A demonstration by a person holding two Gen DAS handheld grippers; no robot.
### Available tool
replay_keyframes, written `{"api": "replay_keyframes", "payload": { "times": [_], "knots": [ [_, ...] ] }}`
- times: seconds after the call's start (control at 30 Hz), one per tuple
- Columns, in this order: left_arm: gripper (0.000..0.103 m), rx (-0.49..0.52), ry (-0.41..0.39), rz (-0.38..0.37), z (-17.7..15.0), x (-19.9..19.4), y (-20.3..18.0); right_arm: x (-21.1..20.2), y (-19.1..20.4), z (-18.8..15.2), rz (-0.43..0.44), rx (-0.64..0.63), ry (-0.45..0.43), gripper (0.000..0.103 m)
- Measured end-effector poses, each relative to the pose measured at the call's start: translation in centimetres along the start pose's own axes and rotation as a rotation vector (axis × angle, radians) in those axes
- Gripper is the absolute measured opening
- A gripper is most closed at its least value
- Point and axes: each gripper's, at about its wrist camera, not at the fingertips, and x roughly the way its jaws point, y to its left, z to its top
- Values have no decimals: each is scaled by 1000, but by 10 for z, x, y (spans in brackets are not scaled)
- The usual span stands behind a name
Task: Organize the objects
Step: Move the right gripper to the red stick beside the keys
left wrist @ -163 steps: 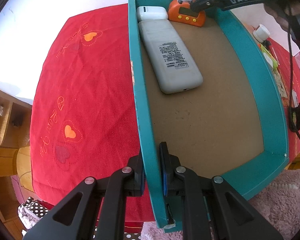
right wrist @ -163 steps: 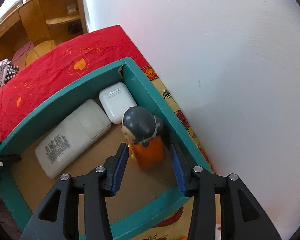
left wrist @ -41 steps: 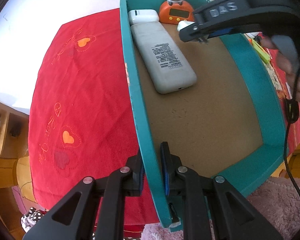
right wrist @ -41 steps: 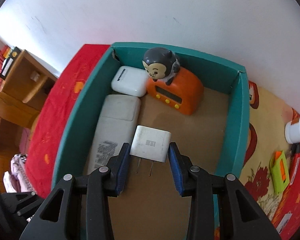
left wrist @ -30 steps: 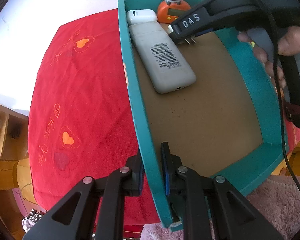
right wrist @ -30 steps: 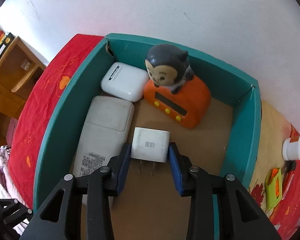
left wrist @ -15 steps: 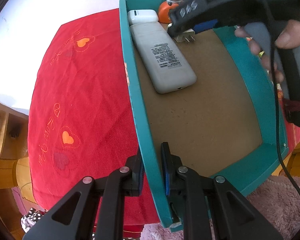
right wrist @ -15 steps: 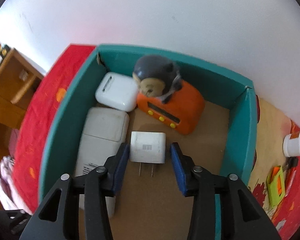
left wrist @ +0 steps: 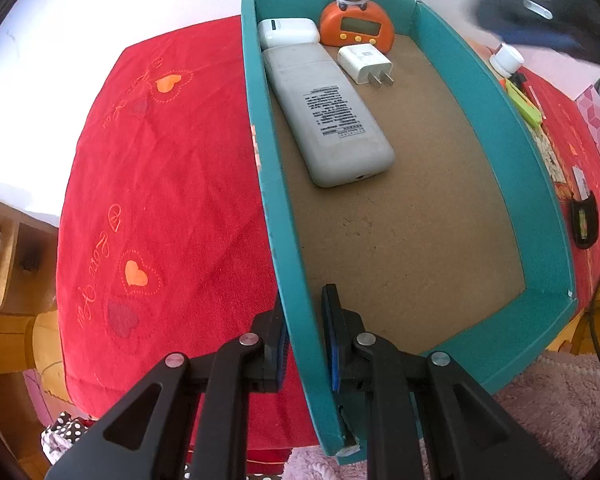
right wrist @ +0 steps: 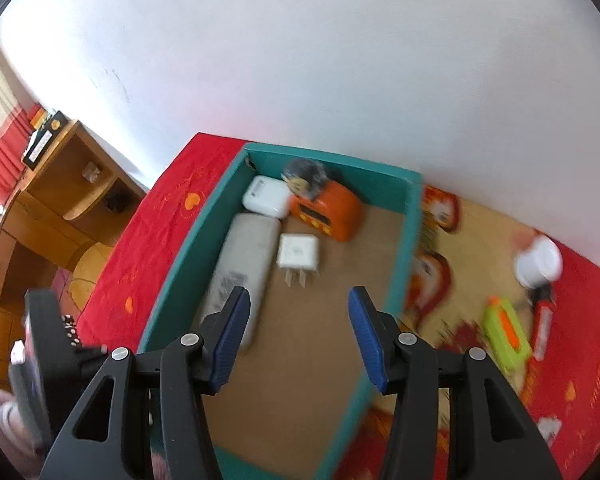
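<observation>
Charger (left wrist: 363, 60) lies in box (left wrist: 540, 184); right gripper (right wrist: 298, 334) gaping, empty.
Left gripper (left wrist: 304, 344) pinches near-left wall; far-right jar (right wrist: 539, 261) looks light, slick — grip the sides.

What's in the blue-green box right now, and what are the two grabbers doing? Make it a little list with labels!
box: teal box on a red cloth
inside, far end: monkey clock, white case
inside, along left wall: grey remote, label side up
inside, beside the remote: white charger, lying flat with prongs pointing toward the near end
left gripper: clamped on the box's left wall
right gripper: open, empty, above the box
outside, right: white jar, green item
</observation>
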Motion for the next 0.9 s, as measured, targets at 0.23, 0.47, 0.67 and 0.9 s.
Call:
{"api": "replay_keyframes", "payload": {
  "times": [0.23, 0.47, 0.67, 0.9],
  "knots": [
    [14, -5, 7, 5, 2, 2, 0, -33, -60, -37, -120, 111, -7, 53],
    [14, -8, 18, 6, 5, 4, -1, -28, -131, -69, -193, 269, 22, 53],
    [14, -16, 24, 6, 8, 6, 0, -18, -193, -73, -145, 422, 4, 53],
    [14, -40, 19, 7, 6, 7, 6, 7, -231, -58, -113, 506, 27, 53]
  ]
}}
